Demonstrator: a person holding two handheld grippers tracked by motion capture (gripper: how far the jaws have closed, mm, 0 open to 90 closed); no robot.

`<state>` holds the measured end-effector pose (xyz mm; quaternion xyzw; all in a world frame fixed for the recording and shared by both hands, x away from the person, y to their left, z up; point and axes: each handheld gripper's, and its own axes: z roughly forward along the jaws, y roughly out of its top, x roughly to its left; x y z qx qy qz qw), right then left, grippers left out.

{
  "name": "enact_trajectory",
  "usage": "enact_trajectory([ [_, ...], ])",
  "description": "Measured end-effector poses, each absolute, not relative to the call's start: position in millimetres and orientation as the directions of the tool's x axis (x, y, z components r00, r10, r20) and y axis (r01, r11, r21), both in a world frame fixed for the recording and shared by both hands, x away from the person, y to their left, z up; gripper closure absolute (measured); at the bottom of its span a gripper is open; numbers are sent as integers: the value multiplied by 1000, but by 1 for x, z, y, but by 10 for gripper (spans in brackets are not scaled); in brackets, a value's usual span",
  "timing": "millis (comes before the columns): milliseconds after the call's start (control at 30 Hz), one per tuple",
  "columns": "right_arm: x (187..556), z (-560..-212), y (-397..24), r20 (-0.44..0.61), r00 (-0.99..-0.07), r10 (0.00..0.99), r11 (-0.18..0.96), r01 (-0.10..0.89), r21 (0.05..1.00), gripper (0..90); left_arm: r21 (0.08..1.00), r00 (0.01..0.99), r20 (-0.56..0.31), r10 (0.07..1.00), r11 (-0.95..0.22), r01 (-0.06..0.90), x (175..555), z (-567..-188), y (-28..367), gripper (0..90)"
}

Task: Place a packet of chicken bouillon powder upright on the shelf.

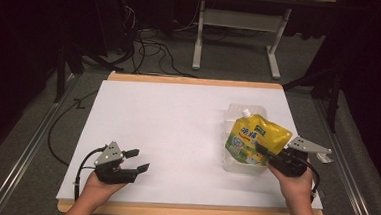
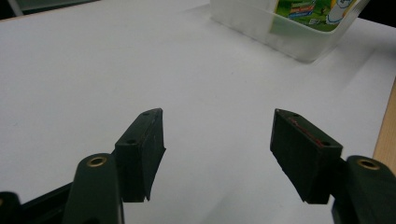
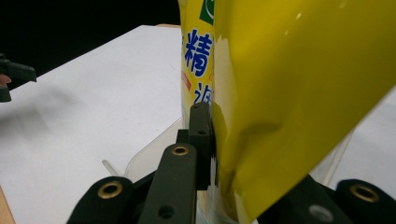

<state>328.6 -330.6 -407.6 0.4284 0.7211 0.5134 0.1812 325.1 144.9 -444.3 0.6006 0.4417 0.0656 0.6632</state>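
right gripper (image 1: 262, 151) jaws pinch the yellow pouch (image 1: 256, 135) in the clear bin (image 1: 235, 164); left gripper (image 1: 140, 160) jaws spread.

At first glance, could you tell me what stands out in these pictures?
The bright yellow spouted refill pouch stands in a clear plastic tub at the white table's right side, pinched by the right gripper. At the near left, the left gripper rests open on the table.

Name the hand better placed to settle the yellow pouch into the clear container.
Right. The right gripper is shut on the yellow pouch, which sits partly inside the clear container. The left gripper stands open and empty, far across the table.
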Motion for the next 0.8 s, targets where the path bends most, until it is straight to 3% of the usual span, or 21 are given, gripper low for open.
enact_trajectory([
  [233, 327, -404, -330, 177, -548, 818, 91, 426, 900, 724, 851, 600, -514, 613, 278, 446, 325, -444, 145, 354],
  [467, 326, -398, -329, 184, -530, 828, 62, 413, 909, 500, 851, 600, -515, 612, 280, 445, 325, -443, 145, 354],
  [800, 323, -388, -328, 172, -505, 846, 38, 380, 924, 291, 848, 600, -520, 609, 285, 446, 325, -443, 145, 354],
])
